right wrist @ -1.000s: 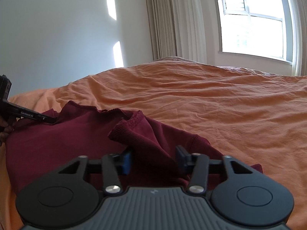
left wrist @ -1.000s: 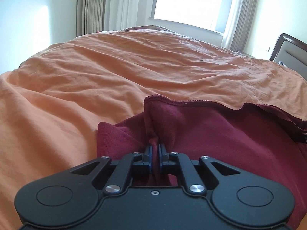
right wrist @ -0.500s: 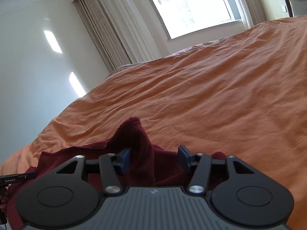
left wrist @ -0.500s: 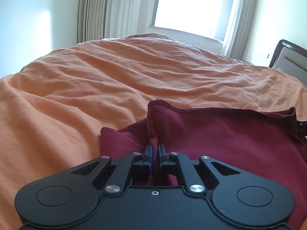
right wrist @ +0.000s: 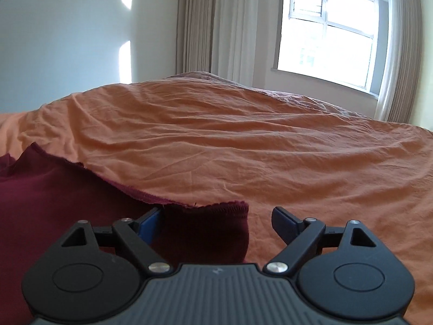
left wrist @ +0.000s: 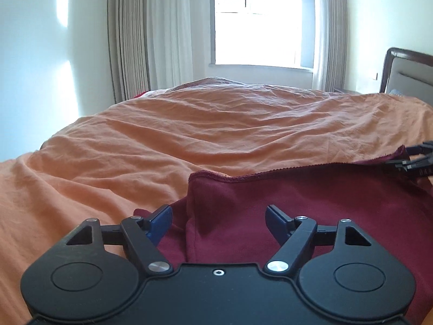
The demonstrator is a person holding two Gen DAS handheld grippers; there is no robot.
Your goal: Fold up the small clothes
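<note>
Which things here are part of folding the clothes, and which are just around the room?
Part of the job:
- maroon garment, lying on the bed
- left gripper, jaws open, having just been opening, garment fold between them unpressed
- right gripper, jaws open, having just been opening, over the garment's corner

Just around:
- orange bedspread
- curtains
- window
- headboard

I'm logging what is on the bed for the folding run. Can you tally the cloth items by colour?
Dark red garment: 1
Orange bedspread: 1
Total: 2
</note>
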